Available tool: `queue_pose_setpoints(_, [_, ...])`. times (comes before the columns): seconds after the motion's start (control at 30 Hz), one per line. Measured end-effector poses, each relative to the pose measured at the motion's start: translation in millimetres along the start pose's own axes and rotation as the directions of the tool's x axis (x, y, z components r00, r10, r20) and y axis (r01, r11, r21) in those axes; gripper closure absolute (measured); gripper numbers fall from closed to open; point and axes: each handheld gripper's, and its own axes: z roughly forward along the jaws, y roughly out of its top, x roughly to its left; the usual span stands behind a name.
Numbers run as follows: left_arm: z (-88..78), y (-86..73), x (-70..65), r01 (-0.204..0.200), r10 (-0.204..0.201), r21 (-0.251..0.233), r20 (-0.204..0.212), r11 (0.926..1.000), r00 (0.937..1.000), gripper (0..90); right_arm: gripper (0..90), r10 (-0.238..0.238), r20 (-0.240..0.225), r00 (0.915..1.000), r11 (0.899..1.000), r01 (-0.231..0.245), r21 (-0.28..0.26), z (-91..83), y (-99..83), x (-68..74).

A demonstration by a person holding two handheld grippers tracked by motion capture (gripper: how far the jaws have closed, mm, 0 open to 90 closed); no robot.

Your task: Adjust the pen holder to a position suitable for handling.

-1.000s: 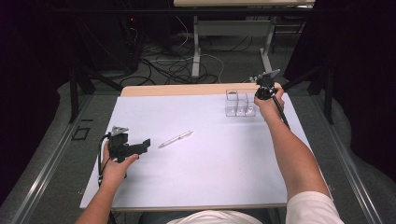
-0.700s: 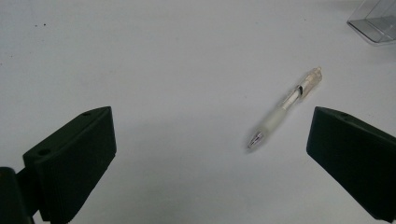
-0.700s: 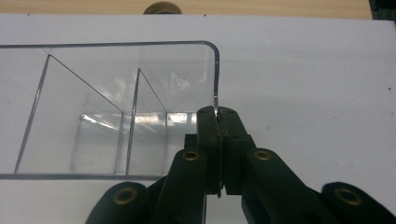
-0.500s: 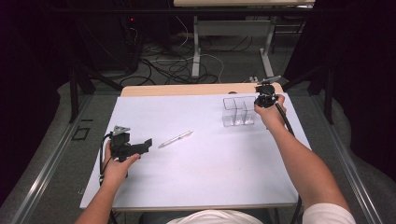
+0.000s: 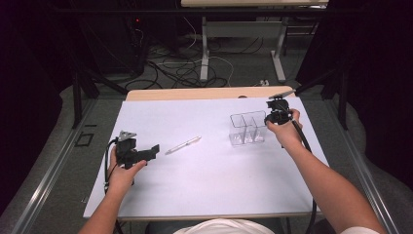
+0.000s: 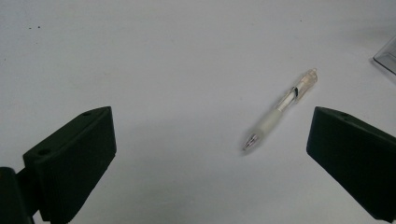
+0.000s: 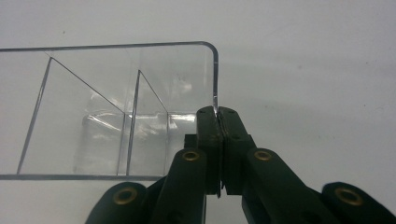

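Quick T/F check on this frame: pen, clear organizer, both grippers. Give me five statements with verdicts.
1. The right gripper is shut on the wall of the clear organizer. True.
2. The pen is in the organizer. False: it lies on the table.
3. The left gripper is open. True.
4. The left gripper holds the pen. False: the pen lies untouched ahead of its jaws.
5. The organizer is full. False: its compartments are empty.

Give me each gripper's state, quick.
Left gripper: open, holding nothing.
Right gripper: shut on the wall of the clear plastic divided organiser box.
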Motion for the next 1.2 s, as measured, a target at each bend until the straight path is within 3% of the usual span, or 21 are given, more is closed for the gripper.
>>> queue_pose_setpoints(0.37, [0.4, -0.3, -1.0, 0.004, -0.004, 0.0, -0.001, 1.0, 1.0, 1.4, 88.2, -0.014, -0.022, 0.9997, 1.0, 0.014, -0.002, -9.4, -16.7, 3.0])
queue_pose_setpoints(0.87, [1.2, -0.4, -1.8, 0.002, -0.002, 0.003, -0.006, 1.0, 1.0, 1.4, 81.1, 0.03, -0.135, 0.9904, 0.999, -0.035, -0.029, -13.1, -29.7, -6.0])
queue_pose_setpoints(1.07, [0.2, -0.5, -1.5, 0.0, 0.0, 0.006, -0.006, 1.0, 1.0, 1.3, 70.9, 0.006, -0.156, 0.9878, 0.992, -0.026, -0.125, -22.5, -34.6, -3.5])
queue_pose_setpoints(1.2, [-0.4, -1.1, -0.7, -0.004, 0.004, 0.007, -0.008, 1.0, 1.0, 1.4, 69.8, -0.011, -0.163, 0.9866, 0.985, -0.018, -0.173, -25.3, -38.4, -4.4])
